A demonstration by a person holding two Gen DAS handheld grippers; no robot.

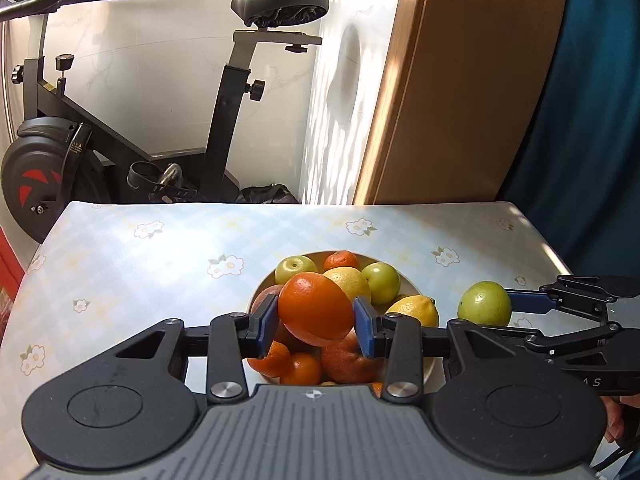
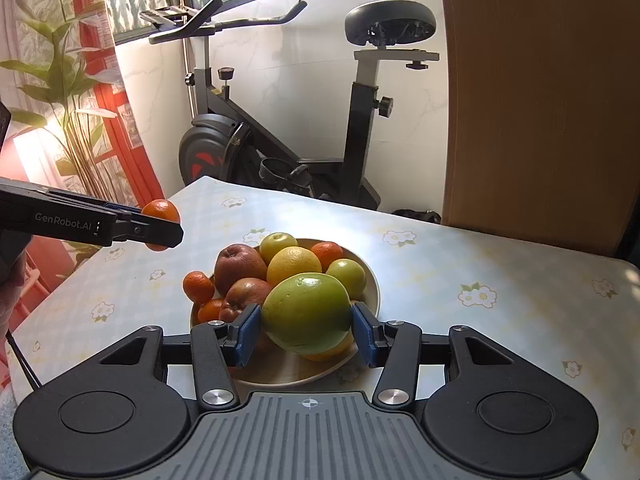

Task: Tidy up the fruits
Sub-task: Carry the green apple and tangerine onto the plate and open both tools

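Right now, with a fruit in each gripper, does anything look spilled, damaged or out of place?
Nothing stands out. The left gripper holds an orange and the right gripper a green fruit, both above the bowl. The remaining fruit sits piled inside it; nothing has spilled onto the tablecloth.

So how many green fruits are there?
3. One green fruit is in the right tool; two more lie in the bowl, far side, flanking a lemon. Others may hide underneath.

Both wrist cams sit close above tabletop (image 1: 160, 264), angled down-fwd; both share fruit bowl (image 2: 370, 280), exercise bike (image 1: 224, 120) behind.
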